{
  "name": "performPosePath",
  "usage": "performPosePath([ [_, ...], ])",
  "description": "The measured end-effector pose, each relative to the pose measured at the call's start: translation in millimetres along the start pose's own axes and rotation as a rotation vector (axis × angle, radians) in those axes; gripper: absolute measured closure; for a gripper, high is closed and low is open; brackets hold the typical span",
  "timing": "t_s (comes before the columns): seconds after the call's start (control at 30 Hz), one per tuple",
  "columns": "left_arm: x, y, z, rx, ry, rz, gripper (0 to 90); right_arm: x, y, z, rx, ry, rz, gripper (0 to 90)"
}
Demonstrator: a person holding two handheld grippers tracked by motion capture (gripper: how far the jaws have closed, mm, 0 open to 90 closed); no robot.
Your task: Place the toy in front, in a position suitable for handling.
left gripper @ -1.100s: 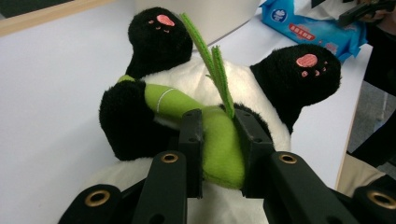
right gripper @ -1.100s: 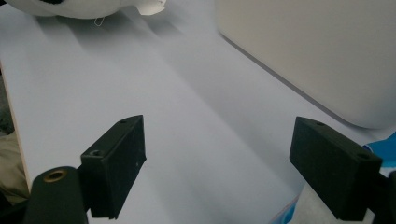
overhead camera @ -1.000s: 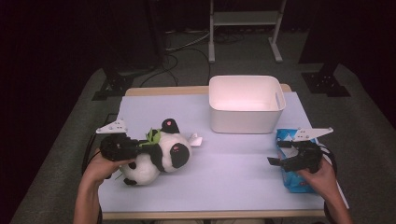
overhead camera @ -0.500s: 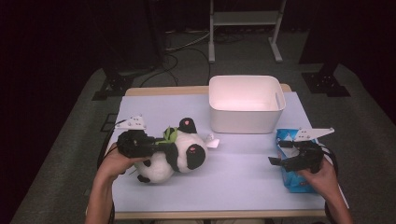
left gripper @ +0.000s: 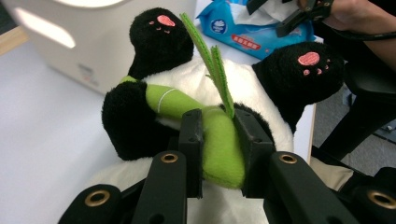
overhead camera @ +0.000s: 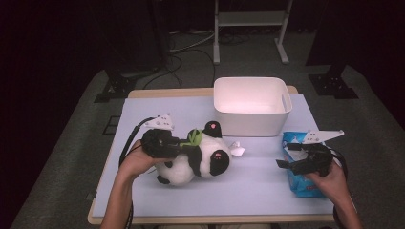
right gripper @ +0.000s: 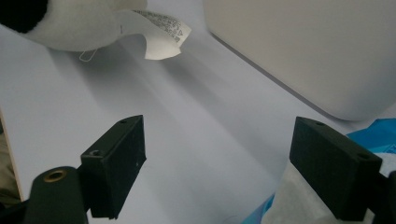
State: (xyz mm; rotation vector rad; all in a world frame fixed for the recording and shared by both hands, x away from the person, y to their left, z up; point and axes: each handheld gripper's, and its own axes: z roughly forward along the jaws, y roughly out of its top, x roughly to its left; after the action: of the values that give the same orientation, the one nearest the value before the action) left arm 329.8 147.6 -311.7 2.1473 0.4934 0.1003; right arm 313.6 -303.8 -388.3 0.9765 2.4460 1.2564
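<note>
A: What is the work surface like, and the room around it?

B: The table point(overhead camera: 267, 191) has a smooth, pale lilac-white top with a light wooden edge showing at the front and back. It stands on grey carpet in a dark room. Beyond it are black stands, loose cables on the floor and the legs of a white metal frame point(overhead camera: 248, 28).

A: And the things on it?

B: A plush panda point(overhead camera: 198, 160) lies on its back left of the middle, soft and fuzzy, with a white belly, black limbs and pink stitched paw pads. It hugs a green felt bamboo stalk point(left gripper: 219, 140) with thin, flat leaves. A white fabric tag point(right gripper: 161, 35) with fine print sticks out from its side. Behind it, near the far edge, sits a white tub point(overhead camera: 251, 105), a rounded rectangle of smooth plastic with a slot handle in its side. At the right lies a glossy blue wipes pack point(overhead camera: 301, 183), crinkly, with white tissue poking out.

A: What are the two grippers doing?

B: The left gripper point(left gripper: 219, 135) has its black, blocky jaws closed on the bamboo stalk, squeezing the felt between them, and that grip has the panda in hand. The right gripper point(right gripper: 233, 168) hangs just over the wipes pack with its jaws wide apart and nothing between them but bare table.
</note>
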Motion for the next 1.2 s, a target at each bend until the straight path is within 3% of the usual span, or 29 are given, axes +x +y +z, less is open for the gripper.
performPosePath([
  [0.37,-8.9,22.1,31.2,0.018,-0.05,0.034,74.9,-1.6,-1.1,-3.1,-0.004,-0.009,0.006,17.0],
  [0.73,-13.1,38.4,63.0,0.048,-0.074,0.049,74.8,-2.6,-1.9,-4.9,-0.006,-0.013,0.004,17.0],
  [1.03,-12.2,38.1,84.4,0.062,-0.083,0.036,74.7,-3.5,-3.2,-3.1,-0.001,-0.013,0.004,17.0],
  [1.2,-12.1,31.0,99.0,0.094,-0.104,0.027,74.5,-2.5,-3.7,-1.1,0.011,-0.015,0.0,17.1],
])
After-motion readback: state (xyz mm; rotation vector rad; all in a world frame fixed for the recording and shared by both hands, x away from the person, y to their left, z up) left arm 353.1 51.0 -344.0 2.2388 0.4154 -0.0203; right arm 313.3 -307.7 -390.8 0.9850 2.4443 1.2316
